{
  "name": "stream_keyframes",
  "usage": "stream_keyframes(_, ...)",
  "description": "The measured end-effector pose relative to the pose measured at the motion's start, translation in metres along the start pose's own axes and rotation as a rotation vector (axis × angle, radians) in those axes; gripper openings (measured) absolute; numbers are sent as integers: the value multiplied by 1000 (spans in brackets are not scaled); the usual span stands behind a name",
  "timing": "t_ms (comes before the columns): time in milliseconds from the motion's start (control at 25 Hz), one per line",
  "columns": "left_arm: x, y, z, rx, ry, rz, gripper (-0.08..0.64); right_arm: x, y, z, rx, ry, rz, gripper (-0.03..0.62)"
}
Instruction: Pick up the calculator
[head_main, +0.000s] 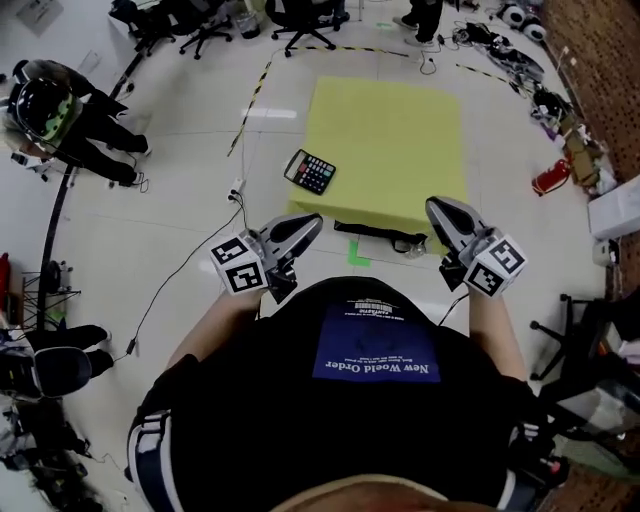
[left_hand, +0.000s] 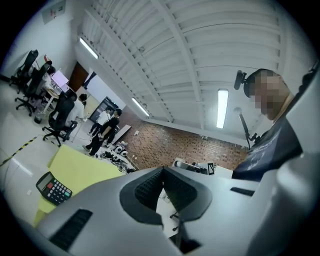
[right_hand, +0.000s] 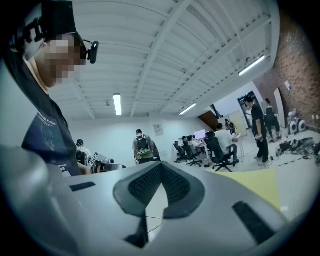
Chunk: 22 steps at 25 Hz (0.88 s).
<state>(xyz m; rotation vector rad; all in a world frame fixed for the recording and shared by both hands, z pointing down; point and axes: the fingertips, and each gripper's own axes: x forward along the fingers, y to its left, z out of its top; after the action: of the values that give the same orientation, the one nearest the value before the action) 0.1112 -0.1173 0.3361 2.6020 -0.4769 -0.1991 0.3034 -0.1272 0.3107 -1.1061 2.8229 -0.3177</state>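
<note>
The calculator (head_main: 310, 171) is black with rows of pale-marked keys. The mat (head_main: 390, 130) is plain pale yellow. The floor (head_main: 180, 200) is glossy white, crossed by black-and-yellow striped tape (head_main: 252, 105). A green tape mark (head_main: 357, 252) lies off the mat's near edge. The left gripper (head_main: 303, 228) and right gripper (head_main: 438, 212) are light grey, with black ridged pads (left_hand: 147, 187) and black-and-white square markers (head_main: 240, 265). The brick wall (head_main: 600, 60) is reddish-brown.
</note>
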Motion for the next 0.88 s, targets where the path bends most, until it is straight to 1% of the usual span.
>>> stream_keyframes(120,34,7,-9,-10,-5,42,6,0,-34,5,-22,9,63,-12)
stream_keyframes(240,57,17,-19,-20,5,64,6,5,-64,2,-16,15,97,-12)
stream_keyframes(320,57,28,-23,-26,11,77,6,18,-70,-2,-5,19,114,-14)
stream_keyframes(440,46,49,-22,-52,10,98,6,41,-69,-10,0,41,128,-12)
stream_keyframes(680,22,115,-4,-78,22,70,6,103,-65,1,-2,56,87,-12)
stream_keyframes(760,13,135,-3,-87,42,60,6,117,-62,2,-5,51,65,-12)
stream_keyframes(880,4,162,-9,-96,85,56,6,134,-68,0,-4,24,11,-12)
